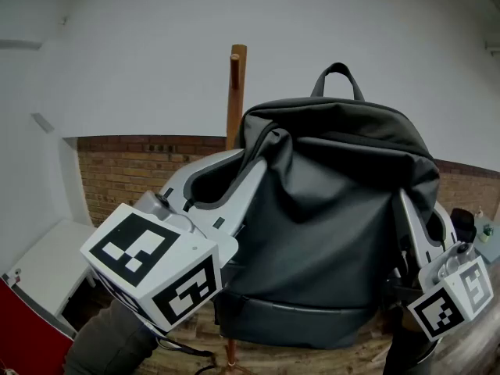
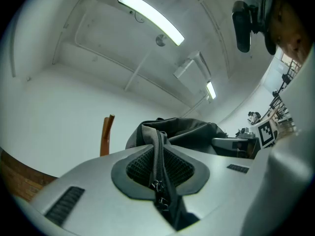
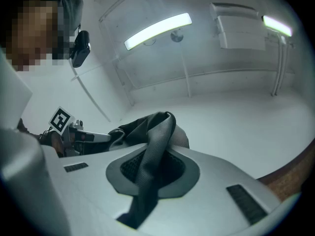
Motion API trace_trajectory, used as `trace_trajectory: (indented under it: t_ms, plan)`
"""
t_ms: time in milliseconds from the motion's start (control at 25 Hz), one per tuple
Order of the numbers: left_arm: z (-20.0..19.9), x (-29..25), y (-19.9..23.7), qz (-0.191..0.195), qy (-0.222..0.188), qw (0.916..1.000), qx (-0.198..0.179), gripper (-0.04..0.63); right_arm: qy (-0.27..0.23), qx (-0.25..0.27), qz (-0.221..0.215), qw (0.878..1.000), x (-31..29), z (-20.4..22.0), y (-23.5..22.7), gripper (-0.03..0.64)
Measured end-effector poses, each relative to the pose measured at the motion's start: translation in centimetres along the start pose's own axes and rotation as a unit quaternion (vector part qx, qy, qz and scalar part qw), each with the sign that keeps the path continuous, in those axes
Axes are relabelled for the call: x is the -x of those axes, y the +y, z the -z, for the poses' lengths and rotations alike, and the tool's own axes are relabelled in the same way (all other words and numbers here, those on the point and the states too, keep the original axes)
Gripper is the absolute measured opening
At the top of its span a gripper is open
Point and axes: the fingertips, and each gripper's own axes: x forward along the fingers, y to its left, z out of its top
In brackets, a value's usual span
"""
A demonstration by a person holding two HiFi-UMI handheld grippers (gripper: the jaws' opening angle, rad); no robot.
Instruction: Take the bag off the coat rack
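Black bag (image 1: 328, 233): hangs mid-scene between the two tongs, just in front of the coat rack (image 1: 236, 92); its top handle (image 1: 337, 75) stands upright to the right of the pole.
Left tongs (image 2: 160, 178): clenched on the zippered edge (image 2: 158, 151) at the bag's left side, with the zip running between the pads.
Right tongs (image 3: 147, 173): clenched on a woven strap (image 3: 156, 141) at the bag's right side.
Coat rack: wooden pole rising behind the bag's upper left corner.
Far wall: brick band (image 1: 133, 170) below white plaster.
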Motion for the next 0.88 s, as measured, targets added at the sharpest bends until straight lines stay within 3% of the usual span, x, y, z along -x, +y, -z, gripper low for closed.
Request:
trace_trajectory:
  t_ms: [360, 600, 880]
  plan:
    - [7.0, -6.1, -9.4, 0.088, 0.025, 0.9945, 0.051, 0.066, 0.065, 0.025, 0.097, 0.993, 9.0, 3.1, -7.0, 0.029]
    - [11.7, -8.8, -13.9, 0.119, 0.033, 0.9898, 0.072, 0.066, 0.092, 0.030, 0.134, 0.986, 13.5, 6.0, -10.2, 0.030]
    - [19.6, -9.4, -20.6, 0.151, 0.080, 0.9758, 0.136, 0.066, 0.135, 0.013, 0.178, 0.975, 21.1, 11.5, -12.5, 0.029]
